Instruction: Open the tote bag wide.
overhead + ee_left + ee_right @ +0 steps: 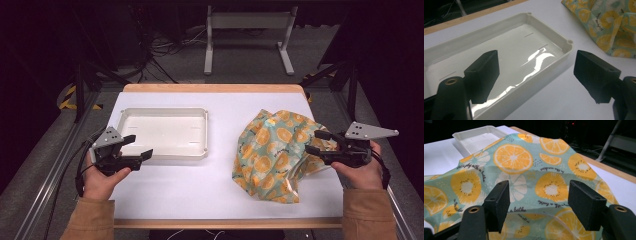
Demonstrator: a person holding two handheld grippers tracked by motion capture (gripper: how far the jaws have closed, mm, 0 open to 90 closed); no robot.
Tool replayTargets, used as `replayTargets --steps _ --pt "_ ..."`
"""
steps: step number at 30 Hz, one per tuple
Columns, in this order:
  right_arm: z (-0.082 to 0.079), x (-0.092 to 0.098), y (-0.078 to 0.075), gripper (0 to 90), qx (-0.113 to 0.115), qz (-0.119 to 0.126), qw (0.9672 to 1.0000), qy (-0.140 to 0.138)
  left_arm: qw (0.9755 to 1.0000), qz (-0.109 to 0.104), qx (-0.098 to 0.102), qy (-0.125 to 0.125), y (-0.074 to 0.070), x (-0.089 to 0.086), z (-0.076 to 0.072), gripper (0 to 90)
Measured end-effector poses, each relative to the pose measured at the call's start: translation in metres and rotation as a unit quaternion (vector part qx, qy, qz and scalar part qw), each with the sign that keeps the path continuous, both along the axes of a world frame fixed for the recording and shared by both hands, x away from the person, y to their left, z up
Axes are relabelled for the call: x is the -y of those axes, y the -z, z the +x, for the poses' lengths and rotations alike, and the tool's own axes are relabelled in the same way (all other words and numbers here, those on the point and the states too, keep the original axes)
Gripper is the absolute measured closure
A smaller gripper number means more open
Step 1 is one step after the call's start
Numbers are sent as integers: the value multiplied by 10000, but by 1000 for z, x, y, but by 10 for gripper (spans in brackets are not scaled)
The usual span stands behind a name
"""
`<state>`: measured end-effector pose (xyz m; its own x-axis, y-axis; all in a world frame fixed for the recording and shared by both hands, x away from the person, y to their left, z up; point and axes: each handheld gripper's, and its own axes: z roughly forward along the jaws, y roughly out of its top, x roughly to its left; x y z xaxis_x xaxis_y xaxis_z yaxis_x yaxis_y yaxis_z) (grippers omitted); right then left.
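Two grippers, both with jaws apart and holding nothing: left gripper just beside the near rim of the white tray, right gripper over the right edge of the crumpled orange-slice-print cloth on the white table.

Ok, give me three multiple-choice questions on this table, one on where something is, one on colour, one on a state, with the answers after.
1. Where does the tray lie relative to the cloth?
A. left of it
B. on top of it
C. right of it

2. What colour is the tray?
A. blue
B. white
C. black

3. How is the right gripper?
A. shut on the cloth
B. shut on the tray
C. open

Answers: 1 A, the high view shows the tray on the table's left half. 2 B, its walls look white. 3 C, its jaws stand apart over the cloth.
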<state>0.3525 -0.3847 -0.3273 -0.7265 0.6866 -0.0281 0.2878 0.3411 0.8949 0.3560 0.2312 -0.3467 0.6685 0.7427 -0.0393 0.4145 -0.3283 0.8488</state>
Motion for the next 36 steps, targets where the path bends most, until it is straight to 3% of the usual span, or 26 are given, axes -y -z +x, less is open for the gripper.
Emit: replayTargets --steps 8,12,22,27,31,36 --pt "-1 12 3 334 -142 30 9998 115 9997 -98 -33 230 -7 9 -1 212" --pt "-2 19 6 292 -243 -10 9995 219 9997 -128 -70 216 -6 9 2 209" --pt "-2 33 11 239 -193 -19 9986 499 9996 -66 -111 270 -4 13 3 204" --pt "4 38 23 231 -407 -89 9967 703 9996 -4 -103 279 -3 14 4 202" --pt "8 40 33 342 -450 -70 9957 802 9996 -1 -102 271 -2 16 4 200" --pt "12 42 42 391 -637 -49 9941 872 9995 2 -117 285 0 17 5 196"
